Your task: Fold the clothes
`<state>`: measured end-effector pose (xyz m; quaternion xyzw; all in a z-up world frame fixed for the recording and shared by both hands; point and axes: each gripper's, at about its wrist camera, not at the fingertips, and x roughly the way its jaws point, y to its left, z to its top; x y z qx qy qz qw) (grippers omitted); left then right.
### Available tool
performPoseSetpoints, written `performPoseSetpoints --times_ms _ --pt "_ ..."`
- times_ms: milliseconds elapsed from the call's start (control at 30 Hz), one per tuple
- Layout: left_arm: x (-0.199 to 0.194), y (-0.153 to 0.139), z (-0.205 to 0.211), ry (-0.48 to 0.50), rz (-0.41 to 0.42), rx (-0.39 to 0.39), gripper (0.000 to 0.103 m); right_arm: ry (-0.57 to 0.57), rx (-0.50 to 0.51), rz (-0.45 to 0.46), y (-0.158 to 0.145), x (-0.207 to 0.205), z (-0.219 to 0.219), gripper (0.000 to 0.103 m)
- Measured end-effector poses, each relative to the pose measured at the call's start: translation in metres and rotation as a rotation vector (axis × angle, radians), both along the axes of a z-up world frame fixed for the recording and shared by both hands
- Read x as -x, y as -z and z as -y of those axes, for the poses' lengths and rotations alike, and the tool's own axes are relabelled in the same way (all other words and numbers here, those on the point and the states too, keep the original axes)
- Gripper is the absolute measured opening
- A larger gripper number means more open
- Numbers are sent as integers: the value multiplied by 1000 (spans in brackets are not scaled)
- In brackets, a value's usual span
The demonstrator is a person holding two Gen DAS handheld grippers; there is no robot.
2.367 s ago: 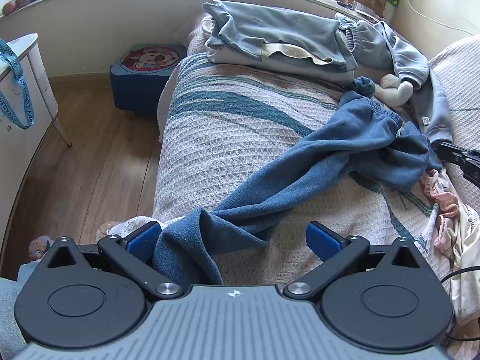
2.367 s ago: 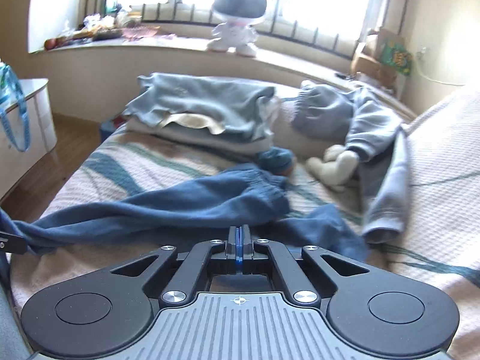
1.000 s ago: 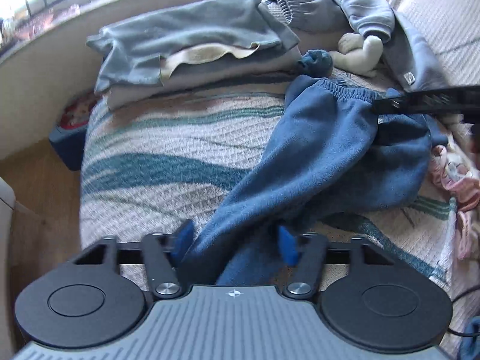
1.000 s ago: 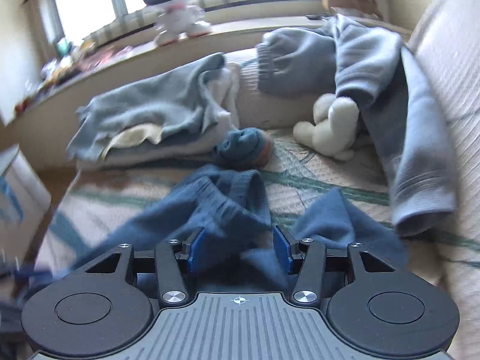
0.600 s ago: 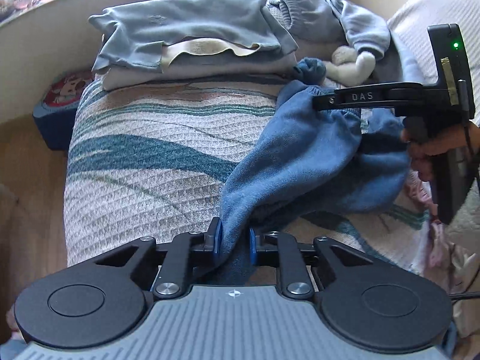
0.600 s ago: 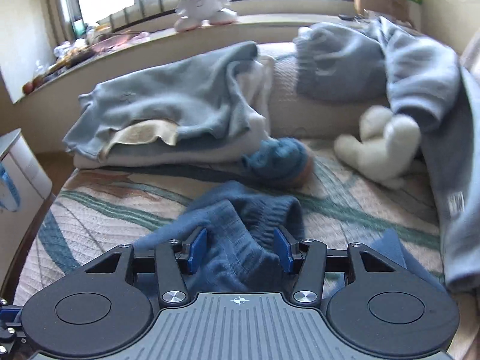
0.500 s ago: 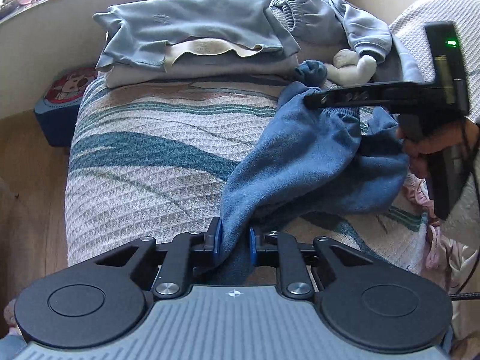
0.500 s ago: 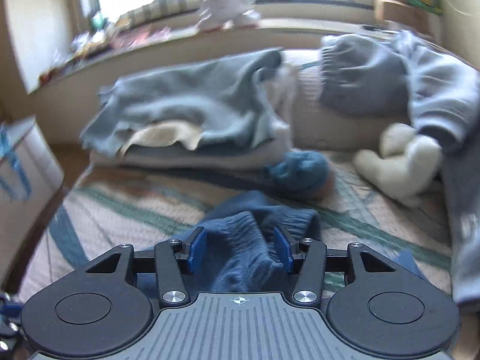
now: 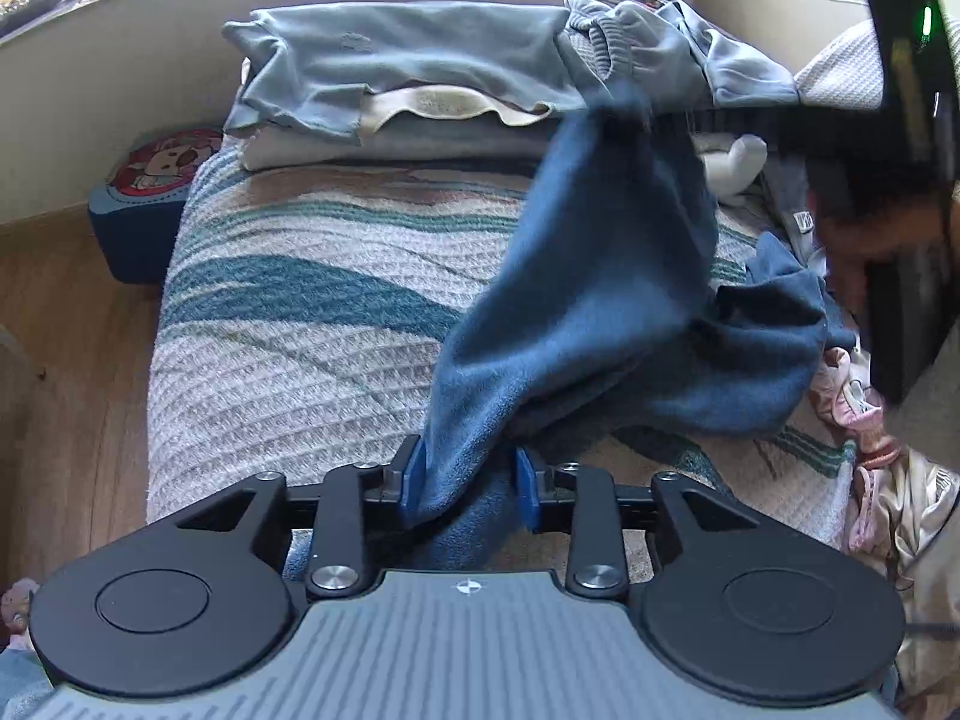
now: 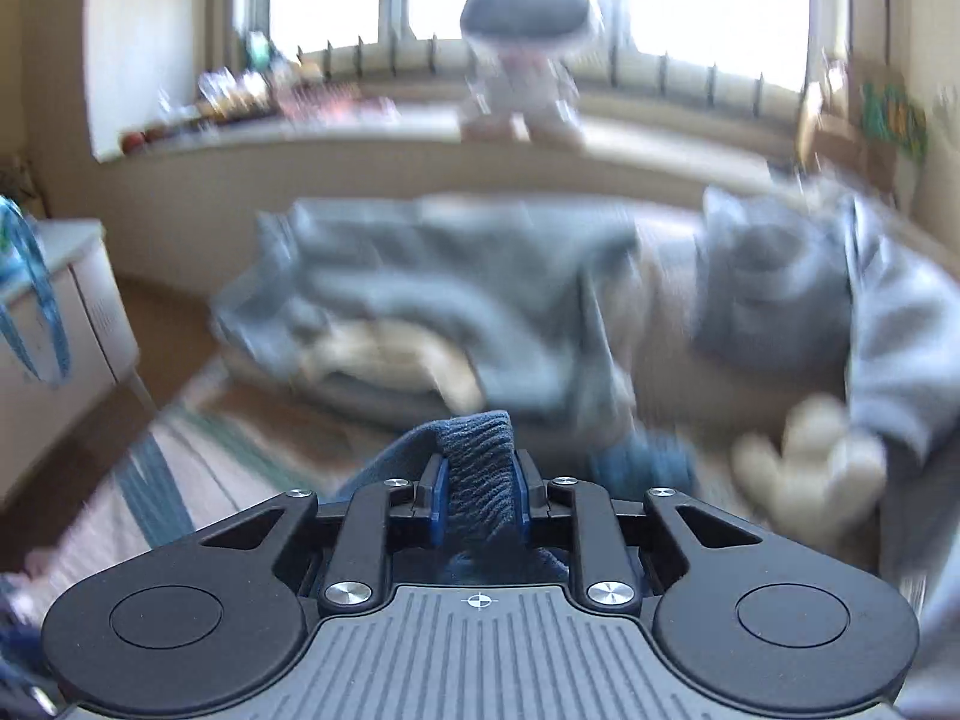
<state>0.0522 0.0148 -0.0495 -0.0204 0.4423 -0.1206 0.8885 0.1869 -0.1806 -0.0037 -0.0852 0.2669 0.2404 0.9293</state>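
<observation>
Left wrist view: our left gripper (image 9: 468,483) has the leg end of the blue pants (image 9: 600,276) between its blue pads, and its jaws are opening; the left pad touches the cloth, the right one stands just off it. The pants rise from the striped bed (image 9: 288,324) toward our right gripper (image 9: 708,117), which lifts their far end.

Right wrist view: the right gripper (image 10: 477,483) is closing on the ribbed waistband (image 10: 477,456), pads pressed against it. Behind, blurred, lies a pile of folded clothes (image 10: 432,276).
</observation>
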Motion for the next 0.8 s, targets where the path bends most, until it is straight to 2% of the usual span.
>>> performPoseSetpoints --times_ms 167,233,333,400,533,567,633,800 --pt "0 -21 -20 -74 66 -19 45 -153 -60 163 -56 -11 -52 21" --pt "-1 -27 -33 -118 82 -28 47 -186 -48 184 -63 -25 -78 21" --pt "-4 -26 -51 -177 73 -48 51 -206 -17 126 -47 -52 -117 23" --pt "-6 -20 -62 -209 37 -53 51 -182 13 79 -27 -64 -137 25" --pt "-5 -14 -75 -230 0 -37 52 -166 13 10 2 -63 -143 38" --pt "-4 -15 -75 -227 1 -39 55 -163 17 6 4 -59 -139 45" --pt "-2 -16 -75 -220 4 -41 57 -154 27 5 6 -51 -130 51" --pt "4 -18 -65 -201 14 -49 63 -92 21 -8 4 -36 -83 51"
